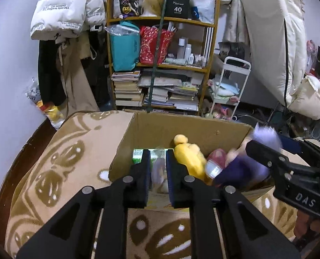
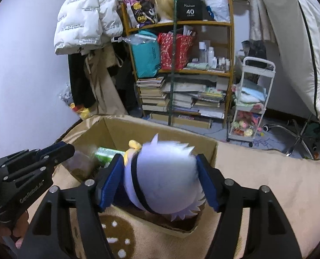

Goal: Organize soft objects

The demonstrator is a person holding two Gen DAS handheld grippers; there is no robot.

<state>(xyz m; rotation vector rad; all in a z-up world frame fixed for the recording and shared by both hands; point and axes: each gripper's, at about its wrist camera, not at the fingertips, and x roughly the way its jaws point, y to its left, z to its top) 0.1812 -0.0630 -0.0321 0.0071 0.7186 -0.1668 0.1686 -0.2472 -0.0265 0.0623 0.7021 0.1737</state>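
We hold our right tongs point(image 2: 157, 177) over the near edge of the cardboard box point(image 2: 160, 135), which sits on the patterned beige blanket point(image 2: 268, 185). A plush doll with pale lilac hair point(image 2: 166, 177) lies between the blue pads; the pictures are blurred, and we cannot tell whether the pads press it or have let go. Our left tongs point(image 1: 157, 170) hover over the box's near left corner, almost clenched, grasping nothing. Inside the box lie a yellow plush point(image 1: 189, 156), a pink-and-white soft toy point(image 1: 216, 161) and a green packet point(image 1: 138, 154).
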